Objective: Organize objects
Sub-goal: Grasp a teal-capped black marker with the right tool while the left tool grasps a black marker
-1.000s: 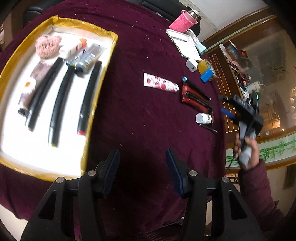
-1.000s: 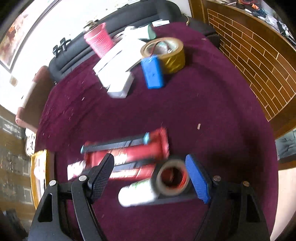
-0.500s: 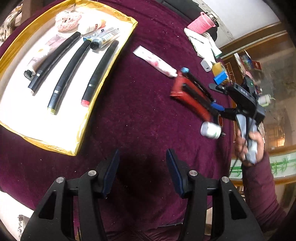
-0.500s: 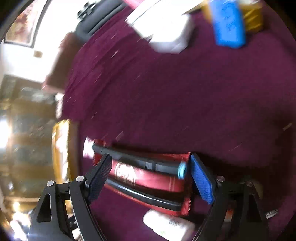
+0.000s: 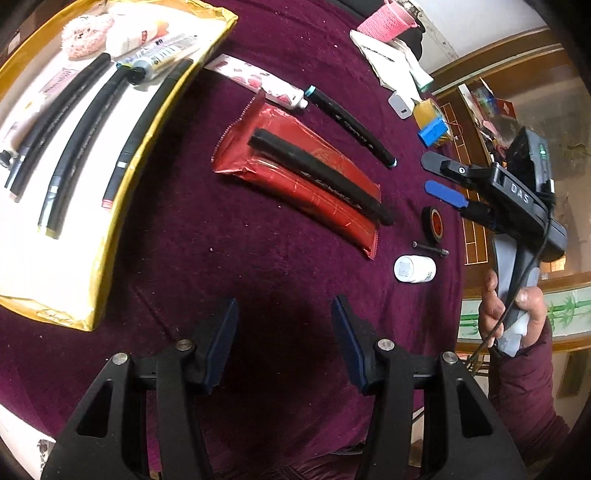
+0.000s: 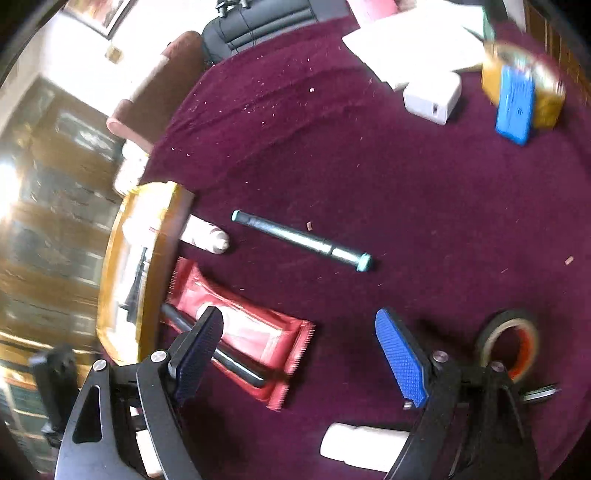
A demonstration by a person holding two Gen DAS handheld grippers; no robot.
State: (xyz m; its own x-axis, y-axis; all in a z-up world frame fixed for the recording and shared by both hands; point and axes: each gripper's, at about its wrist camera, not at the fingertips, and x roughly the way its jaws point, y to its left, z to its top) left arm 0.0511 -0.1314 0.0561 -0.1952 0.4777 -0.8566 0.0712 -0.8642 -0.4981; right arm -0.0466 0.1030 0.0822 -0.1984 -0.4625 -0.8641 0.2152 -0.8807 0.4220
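Observation:
A gold-rimmed white tray (image 5: 110,236) at the left holds black tubes (image 5: 77,147), small tubes and a pink fluffy thing (image 5: 86,35). On the maroon cloth lie a red packet (image 5: 295,173) with a black tube (image 5: 317,173) on it, a teal-capped black pen (image 5: 351,123), a white flowered tube (image 5: 255,79), a black tape roll (image 5: 434,223) and a white bottle (image 5: 413,268). My left gripper (image 5: 282,349) is open and empty near the front edge. My right gripper (image 6: 299,356) is open and empty above the cloth by the packet (image 6: 240,332); it also shows in the left wrist view (image 5: 437,175).
At the far right stand yellow tape (image 5: 428,110) with a blue block (image 5: 432,131), a white box (image 5: 400,105), papers (image 5: 388,66) and a pink cup (image 5: 384,22). A thin pin (image 5: 430,248) lies by the bottle. The table edge runs along the right.
Both views have shifted. The teal-capped pen now lies on the cloth apart from the red packet. The right gripper has moved away from it, open.

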